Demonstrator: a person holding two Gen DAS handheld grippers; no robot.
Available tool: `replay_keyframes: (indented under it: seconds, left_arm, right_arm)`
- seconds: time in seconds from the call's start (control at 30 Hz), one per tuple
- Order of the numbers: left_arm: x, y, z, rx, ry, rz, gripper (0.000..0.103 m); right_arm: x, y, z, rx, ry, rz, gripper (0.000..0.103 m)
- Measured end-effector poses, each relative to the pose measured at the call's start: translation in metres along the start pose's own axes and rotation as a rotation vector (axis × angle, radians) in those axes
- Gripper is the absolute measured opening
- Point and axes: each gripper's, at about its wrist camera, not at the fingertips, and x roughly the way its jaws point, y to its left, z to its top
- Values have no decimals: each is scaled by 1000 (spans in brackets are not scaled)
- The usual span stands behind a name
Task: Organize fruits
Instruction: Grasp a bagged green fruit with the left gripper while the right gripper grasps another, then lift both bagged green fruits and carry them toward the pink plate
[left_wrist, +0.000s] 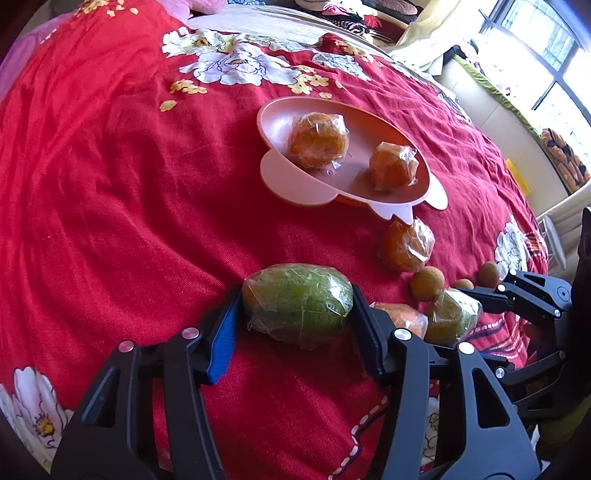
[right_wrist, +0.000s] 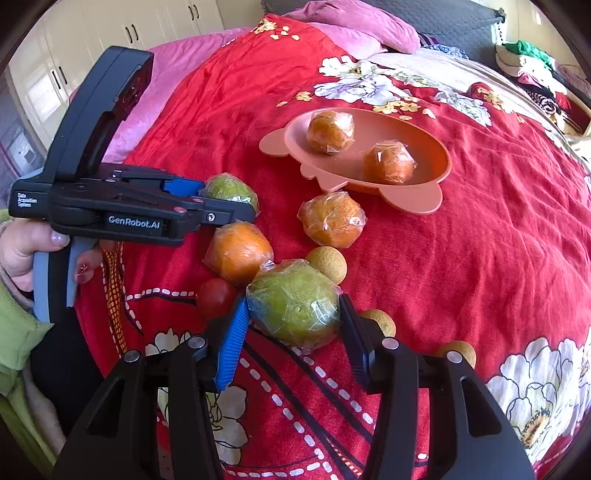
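A peach-coloured plate (left_wrist: 280, 114) (right_wrist: 424, 199) on the red bedspread holds two wrapped oranges (left_wrist: 318, 140) (left_wrist: 393, 168). My left gripper (left_wrist: 297, 312) is shut on a wrapped green fruit (left_wrist: 299, 308), which also shows in the right wrist view (right_wrist: 231, 190). My right gripper (right_wrist: 293, 314) is shut on another wrapped green fruit (right_wrist: 295, 302) (left_wrist: 452, 314). Loose beside them lie a wrapped orange near the plate (right_wrist: 332, 219) (left_wrist: 406, 245), a smooth orange (right_wrist: 238, 251), a red tomato (right_wrist: 216, 297) and small brown round fruits (right_wrist: 327, 264) (left_wrist: 426, 282).
The fruits lie on a red flowered bedspread (left_wrist: 110, 184). Pink pillows (right_wrist: 354, 26) and folded clothes (right_wrist: 528, 59) sit at the far end. A window and chair (left_wrist: 554, 110) are to the right. White cupboards (right_wrist: 74, 55) stand on the left.
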Motion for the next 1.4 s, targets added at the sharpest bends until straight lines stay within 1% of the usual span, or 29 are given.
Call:
replay_keyframes:
  seconds: [0.1,0.3,0.5,0.8,1.03,1.4]
  left_arm:
    - [0,4,2,-22,-2,-23,46]
    - [-13,2,2,-36,-27,-32,45]
    - [-27,-3,5,-26,-53,-27,45]
    - [-38,-12,15,-10,-79,-21,45]
    - [-40,-17,24,-3,-88,-8,45]
    - [-33,-29,41,19,-91,-18,45]
  right_arm:
    - [-2,-1,0,9,-3,4,47]
    - [-10,-4,2,24,-21,10,47]
    - [-23,-11,7,33,-51,1,47]
    - [-38,-29,19,55,-92,-26,47]
    - [-44,-42,28,70,-116,-45,47]
    - [-45,-56,45,80,-139,-63,47]
